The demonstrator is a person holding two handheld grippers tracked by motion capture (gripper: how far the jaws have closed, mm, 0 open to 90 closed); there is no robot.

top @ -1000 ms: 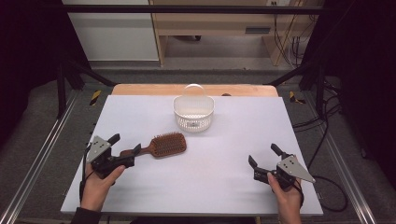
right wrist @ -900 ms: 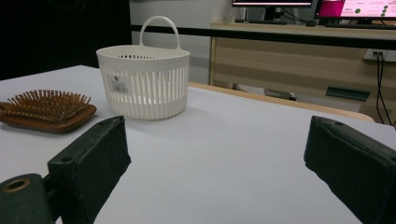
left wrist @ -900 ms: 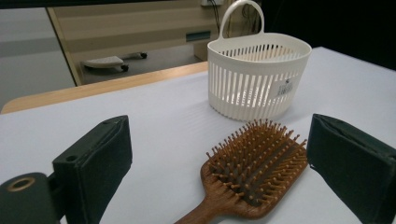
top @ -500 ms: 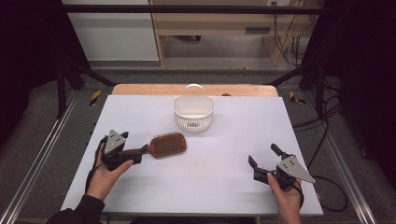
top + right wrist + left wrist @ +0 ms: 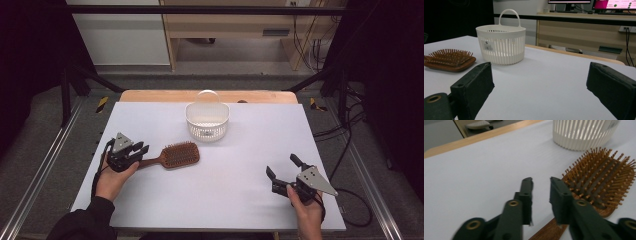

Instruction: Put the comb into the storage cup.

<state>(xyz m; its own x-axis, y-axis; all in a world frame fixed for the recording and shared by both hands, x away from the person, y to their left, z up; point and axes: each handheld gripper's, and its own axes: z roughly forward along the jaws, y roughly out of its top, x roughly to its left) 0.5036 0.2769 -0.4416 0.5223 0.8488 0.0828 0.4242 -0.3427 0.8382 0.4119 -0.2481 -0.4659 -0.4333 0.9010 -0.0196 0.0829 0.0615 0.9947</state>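
Left hand-held gripper [image 5: 141, 149] at the hairbrush [image 5: 172, 155] handle, jaws just closing around it.
Brush flat on the surface [image 5: 240, 165], long axis toward 3 o'clock, basket [image 5: 207, 121] at 1 o'clock; right hand-held gripper [image 5: 282, 172] wide open, empty, well apart.

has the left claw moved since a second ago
Yes. In the high view the left claw has gone up the picture and toward the basket, onto the hairbrush handle, its jaws just closing around it.
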